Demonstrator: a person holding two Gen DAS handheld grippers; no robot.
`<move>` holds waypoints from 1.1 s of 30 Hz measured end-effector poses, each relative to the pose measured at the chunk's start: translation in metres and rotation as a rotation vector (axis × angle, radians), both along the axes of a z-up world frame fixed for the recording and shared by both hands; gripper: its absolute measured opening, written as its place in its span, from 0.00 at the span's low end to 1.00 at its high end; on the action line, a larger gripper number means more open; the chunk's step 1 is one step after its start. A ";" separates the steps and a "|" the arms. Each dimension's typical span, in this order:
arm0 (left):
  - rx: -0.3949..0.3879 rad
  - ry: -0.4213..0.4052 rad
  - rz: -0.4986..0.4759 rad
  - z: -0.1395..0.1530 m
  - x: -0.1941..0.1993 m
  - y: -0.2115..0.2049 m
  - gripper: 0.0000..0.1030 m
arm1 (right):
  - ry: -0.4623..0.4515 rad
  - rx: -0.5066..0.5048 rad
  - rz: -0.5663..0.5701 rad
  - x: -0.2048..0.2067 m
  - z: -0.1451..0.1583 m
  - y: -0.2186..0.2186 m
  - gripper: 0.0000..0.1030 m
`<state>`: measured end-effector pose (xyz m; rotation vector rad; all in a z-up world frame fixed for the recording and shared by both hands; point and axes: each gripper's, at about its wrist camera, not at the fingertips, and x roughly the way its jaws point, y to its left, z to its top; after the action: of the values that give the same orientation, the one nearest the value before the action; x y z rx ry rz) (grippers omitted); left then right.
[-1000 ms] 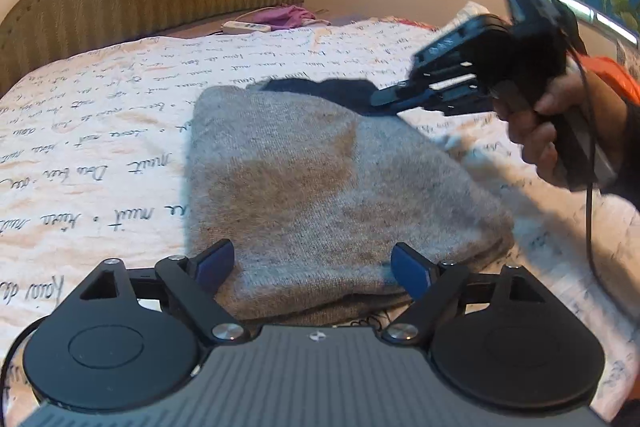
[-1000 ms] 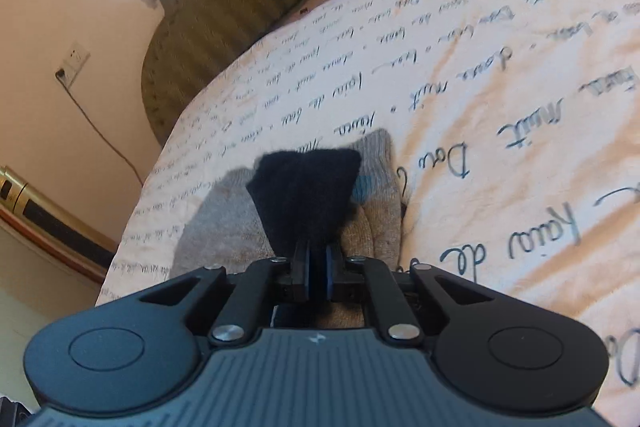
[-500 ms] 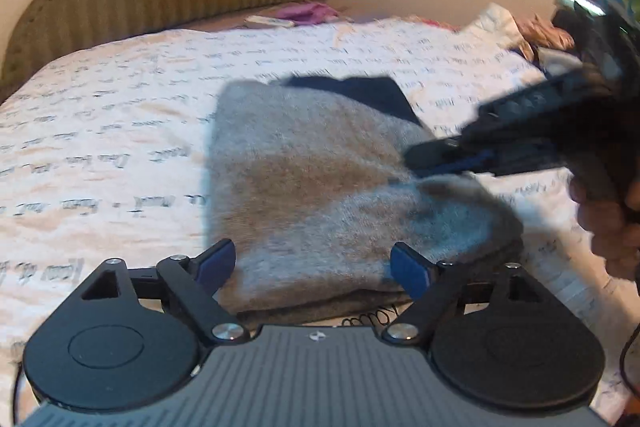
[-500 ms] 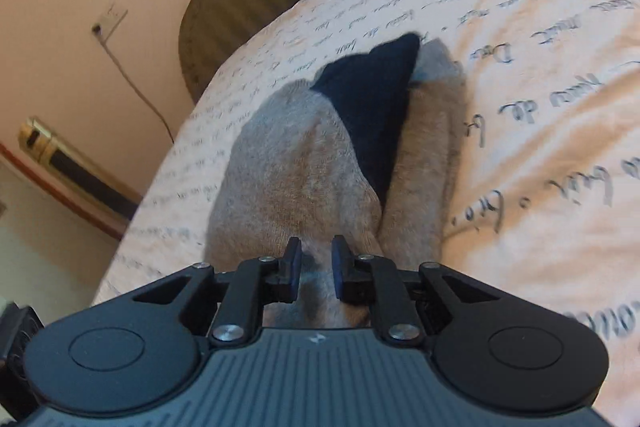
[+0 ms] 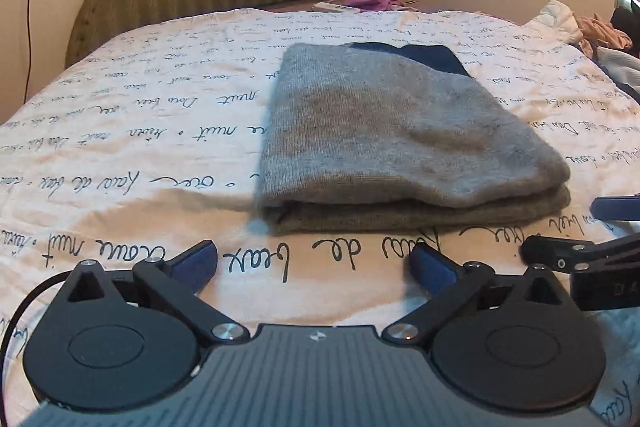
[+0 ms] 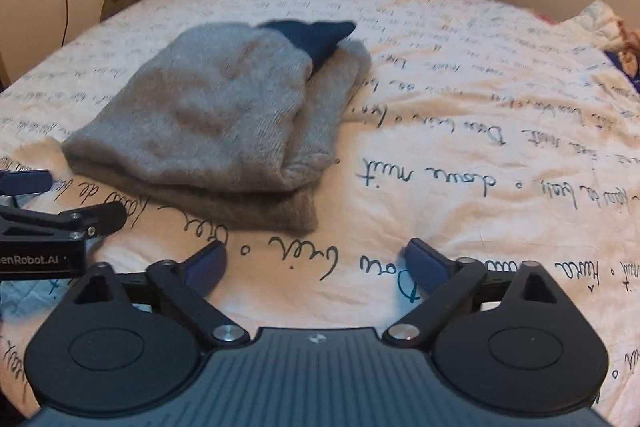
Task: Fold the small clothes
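- Your left gripper [image 5: 314, 261] is hanging just short of the folded grey garment [image 5: 400, 135], jaws having just spread wide, nothing between them.
- Your right gripper [image 6: 316, 263] is doing likewise, jaws freshly sprung apart and empty.
- The garment is lying on the script-printed bedsheet [image 5: 140, 131], its navy part [image 5: 420, 57] showing at the far end.

Your right cam was blurred, esp. the grey garment [image 6: 224, 115] and far bedding. Its lower folds were hidden under the top layer. The clothes pile [image 5: 600, 31] at right got cut off by the edge.
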<state>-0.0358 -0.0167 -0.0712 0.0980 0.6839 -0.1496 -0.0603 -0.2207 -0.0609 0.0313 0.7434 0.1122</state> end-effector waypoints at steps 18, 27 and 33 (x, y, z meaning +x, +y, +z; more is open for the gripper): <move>-0.010 -0.001 -0.004 -0.003 0.005 -0.001 1.00 | -0.068 0.010 -0.045 -0.006 -0.011 0.004 1.00; 0.000 -0.001 0.008 -0.004 0.008 -0.002 1.00 | -0.077 0.018 -0.053 -0.007 -0.012 0.004 1.00; -0.003 -0.006 0.012 -0.005 0.005 -0.002 1.00 | -0.080 0.018 -0.052 -0.007 -0.012 0.004 1.00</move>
<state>-0.0303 -0.0188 -0.0759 0.0909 0.6785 -0.1386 -0.0676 -0.2167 -0.0730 0.0632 0.6609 0.0701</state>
